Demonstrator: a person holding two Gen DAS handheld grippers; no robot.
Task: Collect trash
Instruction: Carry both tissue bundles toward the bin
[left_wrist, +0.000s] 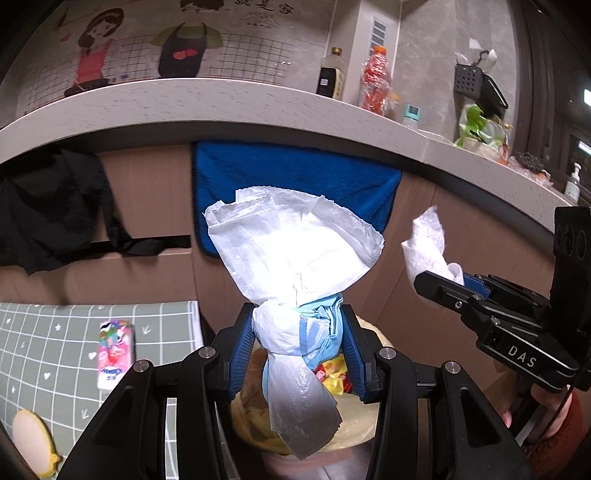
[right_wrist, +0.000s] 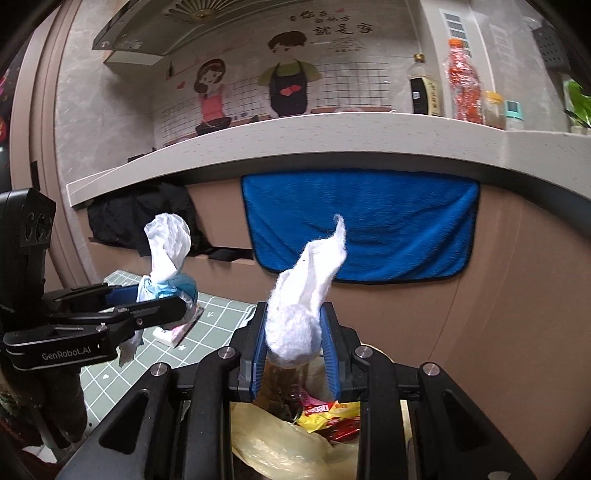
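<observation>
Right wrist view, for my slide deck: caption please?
Right gripper clamps a white tissue wad above the lined trash bin, beside the left gripper holding bunched plastic bags.

My left gripper (left_wrist: 298, 347) and right gripper (right_wrist: 295, 350) are matte black frames with ribbed blue finger pads (left_wrist: 240, 350) and round silver screws (left_wrist: 206, 352). One body reads "DAS" in white, the other "GenRobot.AI". A thin black cable runs past my rust-red sleeve (left_wrist: 561, 435).

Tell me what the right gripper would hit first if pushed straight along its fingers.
Probably the blue terry towel hanging on the brown cabinet front; depth is unclear. The right gripper holds a white fluffy wad.
</observation>
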